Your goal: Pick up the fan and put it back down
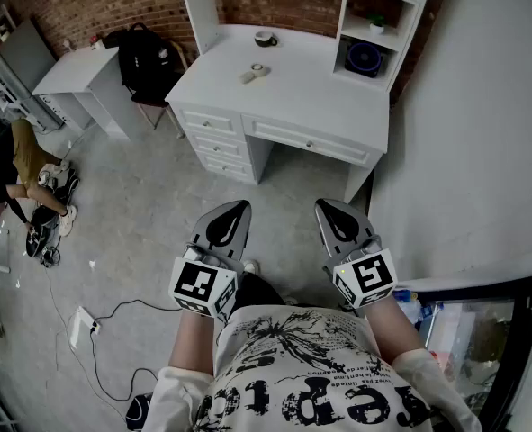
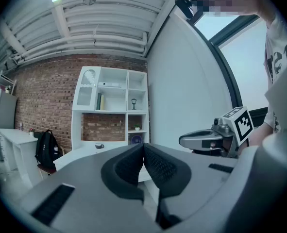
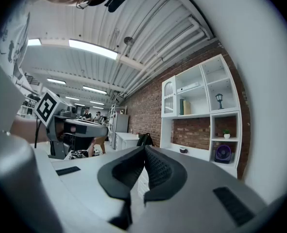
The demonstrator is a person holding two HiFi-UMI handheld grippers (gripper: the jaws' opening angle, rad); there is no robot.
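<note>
Nearest in, at the person's waist: the left hand-held gripper has its jaws pressed together with nothing between them. The right hand-held gripper sits just beside it, closed and empty too. Both point level at the white table, well apart from it across the floor. On the tabletop are a small pale object and a dark cup. Farther back is the fan, tucked in the lower right cubby of the shelf on the table, ahead and right of both grippers. It stands upright with its round face turned out toward the room, and no long axis is evident.
</note>
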